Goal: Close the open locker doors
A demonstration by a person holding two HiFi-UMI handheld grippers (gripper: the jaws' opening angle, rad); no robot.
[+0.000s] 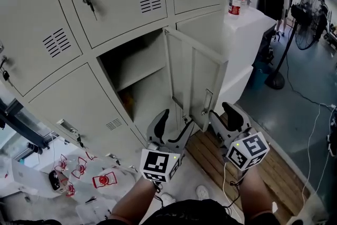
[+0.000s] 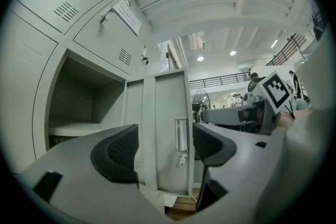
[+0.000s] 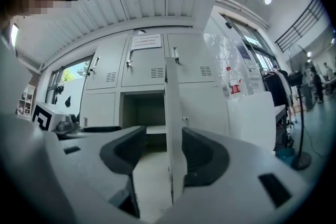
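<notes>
While its jaws gape, the right hand-held gripper faces the door edge-on.

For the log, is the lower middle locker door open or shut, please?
Open: the locker door stands swung outward, baring the compartment and its shelf.

Standing fan, glossy floor, perhaps wooden decking.

Indistinct orange thing inside open locker
</notes>
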